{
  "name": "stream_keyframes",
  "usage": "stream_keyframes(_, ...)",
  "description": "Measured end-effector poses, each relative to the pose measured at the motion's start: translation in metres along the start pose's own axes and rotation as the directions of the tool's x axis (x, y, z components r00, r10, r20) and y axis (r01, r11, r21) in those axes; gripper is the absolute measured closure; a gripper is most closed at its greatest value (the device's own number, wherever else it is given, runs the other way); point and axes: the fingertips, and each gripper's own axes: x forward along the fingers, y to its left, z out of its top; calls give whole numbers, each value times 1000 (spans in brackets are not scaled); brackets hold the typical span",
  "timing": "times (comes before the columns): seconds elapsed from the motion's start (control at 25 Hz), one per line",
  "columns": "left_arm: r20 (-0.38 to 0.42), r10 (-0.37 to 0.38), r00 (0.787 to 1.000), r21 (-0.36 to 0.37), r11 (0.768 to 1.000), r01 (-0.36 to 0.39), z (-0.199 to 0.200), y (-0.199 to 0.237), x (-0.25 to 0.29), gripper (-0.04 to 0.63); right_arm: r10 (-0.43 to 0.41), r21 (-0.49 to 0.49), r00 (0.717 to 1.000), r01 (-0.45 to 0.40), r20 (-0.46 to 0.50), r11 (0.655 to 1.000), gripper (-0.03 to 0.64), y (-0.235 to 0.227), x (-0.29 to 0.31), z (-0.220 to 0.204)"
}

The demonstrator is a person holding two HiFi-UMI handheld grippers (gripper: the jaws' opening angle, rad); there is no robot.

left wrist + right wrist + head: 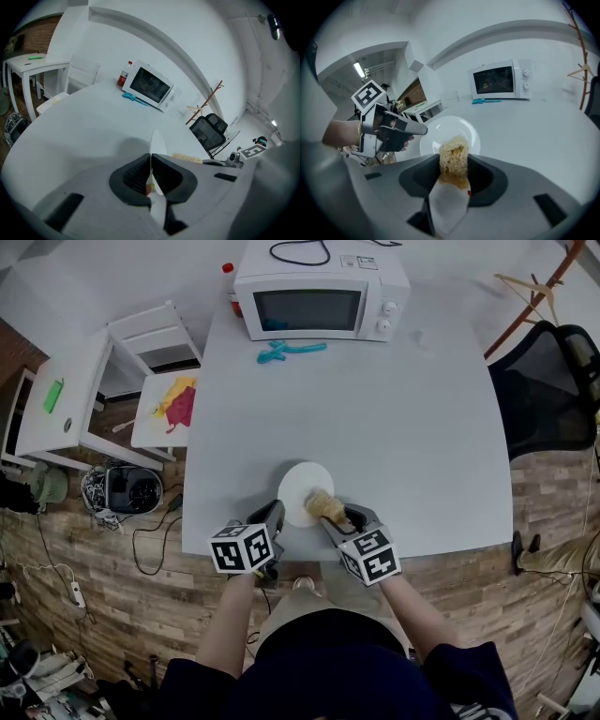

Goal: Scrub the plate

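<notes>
A white round plate point(302, 491) lies near the front edge of the white table point(375, 409). My left gripper point(275, 517) is shut on the plate's near-left rim; the left gripper view shows the thin plate point(157, 145) edge-on between the closed jaws. My right gripper point(339, 519) is shut on a tan scrub sponge point(324, 505), which reaches over the plate's right side. In the right gripper view the sponge point(453, 157) sticks up between the jaws, in front of the plate point(452, 132), and the left gripper point(423, 131) shows at the plate's left edge.
A white microwave point(319, 289) stands at the table's far edge, with a blue tool point(289, 351) lying in front of it. A black office chair point(548, 390) is at the right. White side tables point(103, 390) and cables on the floor are at the left.
</notes>
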Motion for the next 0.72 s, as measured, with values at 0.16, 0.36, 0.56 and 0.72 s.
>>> stream_keyframes(0.16,-1,1,1000,14,1000,-1,0,-1,-1,566,-35,5,999,35,-7,999,445,-18,1,2)
stream_keyframes(0.36,2,5,1000,18,1000,-5,1,-1,-2,566,-67,-10,998,67,-2,998,445,-35,7,17)
stream_keyframes(0.56,4,8,1000,17,1000,-8,2,1,-2,566,-94,-30,995,95,12,995,445,-42,16,35)
stream_keyframes(0.72,4,10,1000,16,1000,-10,2,2,-2,566,-94,-26,995,95,38,995,445,-39,21,52)
